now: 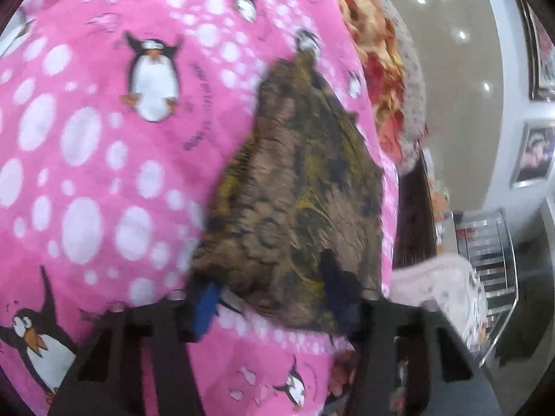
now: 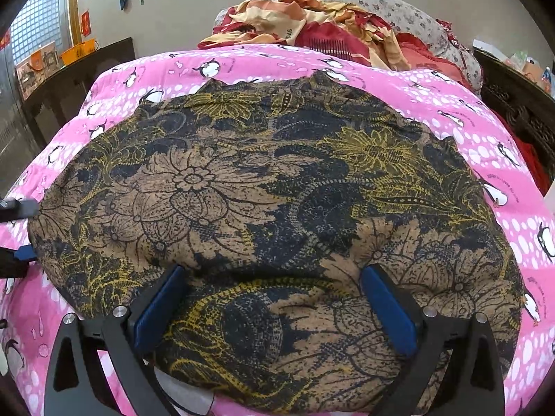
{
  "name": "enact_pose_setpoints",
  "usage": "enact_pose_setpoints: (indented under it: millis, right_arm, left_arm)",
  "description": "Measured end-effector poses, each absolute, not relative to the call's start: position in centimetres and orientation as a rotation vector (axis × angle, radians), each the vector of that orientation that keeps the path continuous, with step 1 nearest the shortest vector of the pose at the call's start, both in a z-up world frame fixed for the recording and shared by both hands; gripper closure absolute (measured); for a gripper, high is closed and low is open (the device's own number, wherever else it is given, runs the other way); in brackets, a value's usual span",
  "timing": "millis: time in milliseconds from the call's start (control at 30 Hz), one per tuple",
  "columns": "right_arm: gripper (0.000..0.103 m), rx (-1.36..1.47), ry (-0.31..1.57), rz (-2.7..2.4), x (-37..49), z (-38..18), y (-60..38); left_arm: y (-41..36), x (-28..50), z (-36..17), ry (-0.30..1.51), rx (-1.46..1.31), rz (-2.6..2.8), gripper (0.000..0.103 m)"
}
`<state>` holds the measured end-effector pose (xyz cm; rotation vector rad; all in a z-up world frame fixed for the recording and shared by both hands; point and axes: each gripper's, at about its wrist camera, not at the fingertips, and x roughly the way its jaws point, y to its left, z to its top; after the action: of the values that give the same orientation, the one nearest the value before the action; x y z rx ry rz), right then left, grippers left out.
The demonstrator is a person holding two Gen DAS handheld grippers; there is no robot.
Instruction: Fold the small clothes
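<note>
Left claw (image 1: 277,308): fingers spread wide, straddling the near corner of the brown floral garment (image 1: 295,201), with the blue pad (image 1: 205,312) at the cloth's edge; nothing pinched that I can see, though this view is motion-blurred. Right claw (image 2: 274,308): also spread apart, blue pads (image 2: 159,312) resting on or just above the garment's near portion, a shallow crease in the cloth between them; not clamped. Garment lies flat on the pink penguin-print blanket (image 1: 86,173) covering the bed, taking up most of the right wrist view. Judgement: the step in hand looks like taking hold of one edge to start a fold. To do it well, each claw should gather only the top garment, not the blanket beneath; take the two grips along the same edge, so the fold line runs straight; lift low and carry the edge across evenly so the far edge meets square. The cloth looks thin and limp, so likely to sag between grips. Left wrist view alone shows the garment's narrow side-on outline and framed pictures (image 1: 534,156) on the wall. Right wrist view alone shows the full floral spread, the left claw's tip at its left border, and a red-and-cream heap of bedding (image 2: 312,27) beyond the blanket.
</note>
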<state>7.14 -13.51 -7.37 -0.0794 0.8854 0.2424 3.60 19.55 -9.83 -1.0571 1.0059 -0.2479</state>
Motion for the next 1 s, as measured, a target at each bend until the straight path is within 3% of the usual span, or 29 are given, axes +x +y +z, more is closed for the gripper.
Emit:
enact_pose_setpoints:
  millis: [100, 167, 200, 300, 333, 367, 500, 733, 1000]
  right_arm:
    - [0.000, -0.081, 0.885, 0.242, 7.2, -7.4, -13.4]
    - [0.000, -0.082, 0.886, 0.242, 7.2, -7.4, -13.4]
    - [0.000, -0.082, 0.886, 0.242, 7.2, -7.4, -13.3]
    - [0.000, -0.087, 0.888, 0.238, 7.2, -7.4, -13.3]
    - [0.000, -0.089, 0.890, 0.238, 7.2, -7.4, -13.3]
    - [0.000, -0.093, 0.895, 0.235, 7.2, -7.3, -13.3]
    - [0.001, -0.141, 0.937, 0.226, 7.6, -6.0, -12.7]
    - [0.001, -0.083, 0.902, 0.398, 13.1, 2.5, -8.6]
    - [0.006, -0.036, 1.182, 0.735, 24.6, 0.7, 3.4]
  left_arm:
    - [18.4, 2.8, -9.5, 0.965, -0.997, -0.229, 0.053]
    - [17.9, 3.0, -9.1, 0.968, -0.962, -0.263, 0.036]
    - [17.7, 3.2, -8.9, 0.975, -0.958, -0.280, 0.033]
    - [19.7, 4.3, -9.3, 0.970, -1.046, -0.287, 0.032]
    - [20.5, 4.8, -9.7, 0.959, -1.091, -0.290, 0.038]
    - [20.9, 5.1, -10.2, 0.975, -1.109, -0.286, 0.054]
    - [20.6, 4.2, -10.3, 1.013, -1.058, -0.289, 0.082]
    - [19.3, 2.1, -7.9, 0.889, -0.849, -0.177, 0.093]
    - [12.5, 1.5, -0.6, 0.669, -0.422, -0.214, 0.094]
